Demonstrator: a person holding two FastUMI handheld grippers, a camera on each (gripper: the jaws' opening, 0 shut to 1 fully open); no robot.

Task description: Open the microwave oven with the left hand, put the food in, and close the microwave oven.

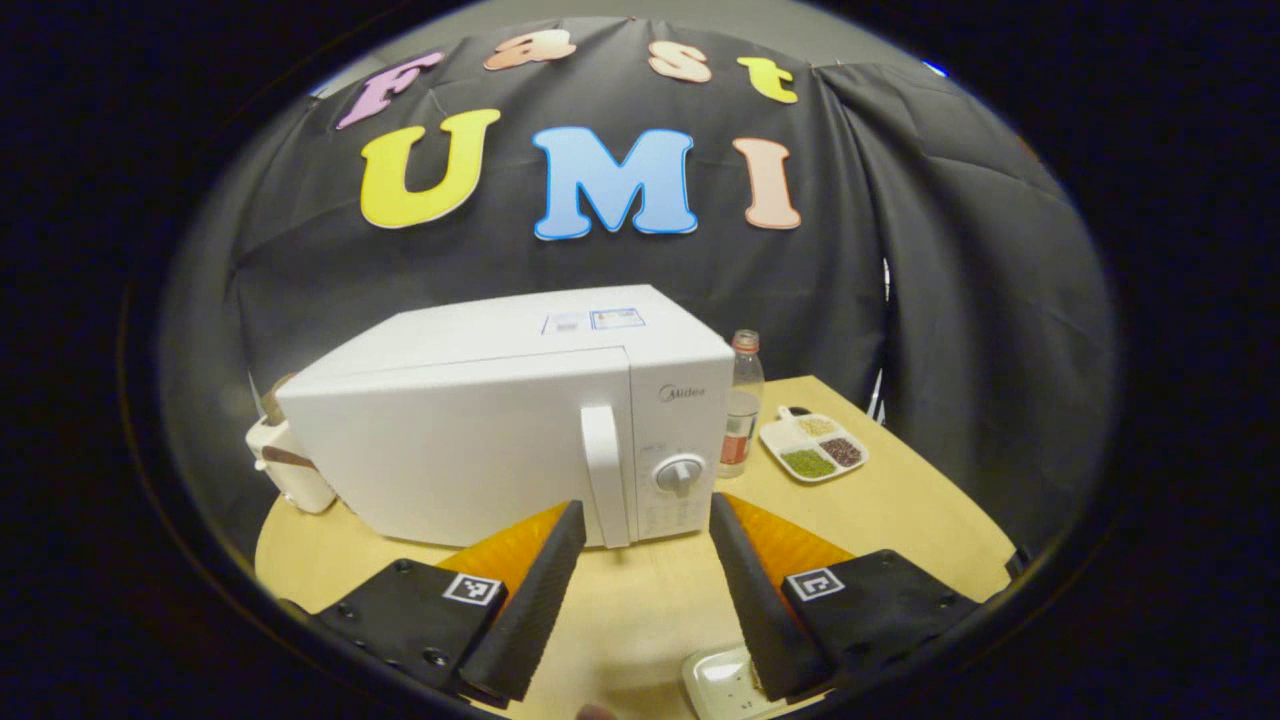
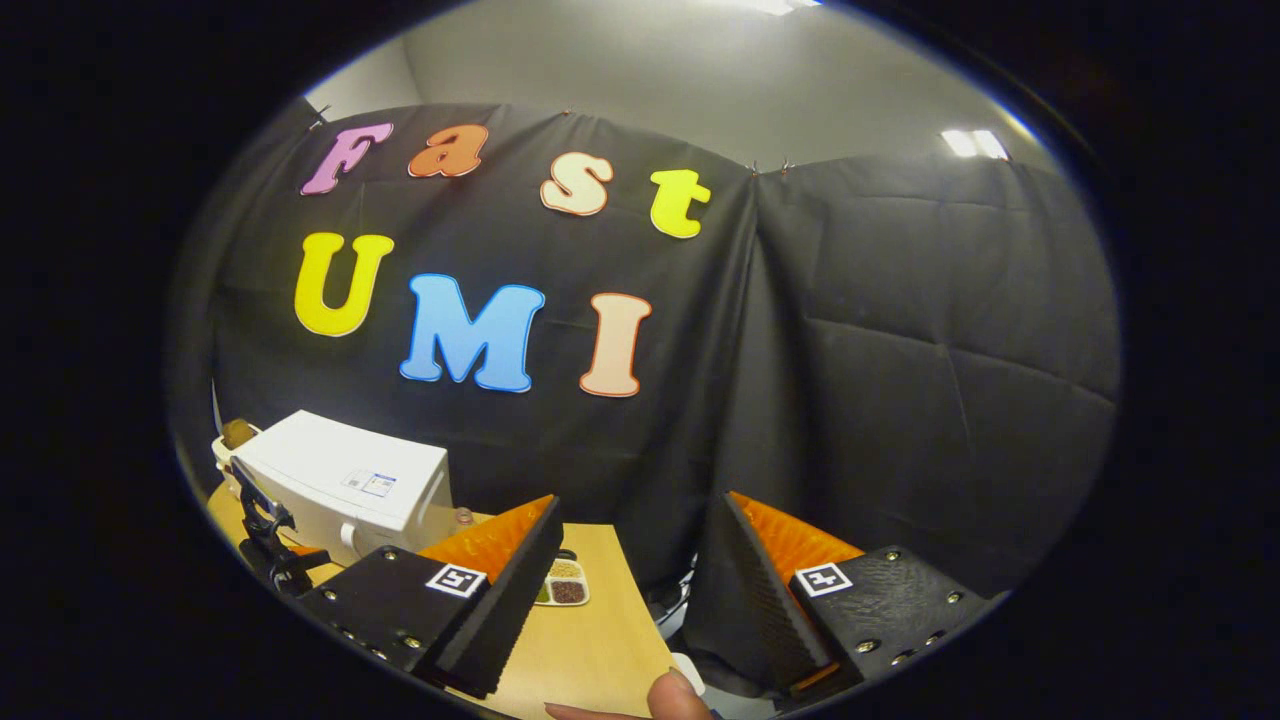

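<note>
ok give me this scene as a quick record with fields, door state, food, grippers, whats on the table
microwave: white, on the wooden table
door: closed, handle untouched
food: divided tray right of the microwave, on the table
bottle: upright between microwave and tray
left gripper: open, empty, facing the handle
right gripper: open, empty, raised toward the booth wall
task stage: nothing started

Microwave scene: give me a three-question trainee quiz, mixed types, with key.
1. True or false: the microwave door is open.
2. What stands right of the microwave, between it and the food tray? A) bottle B) kettle C) bowl
3. Fill in: the left tool is ____, pointing at the door handle without touching it.

Key: 1 false, the door is closed. 2 A, the bottle. 3 open.
</note>
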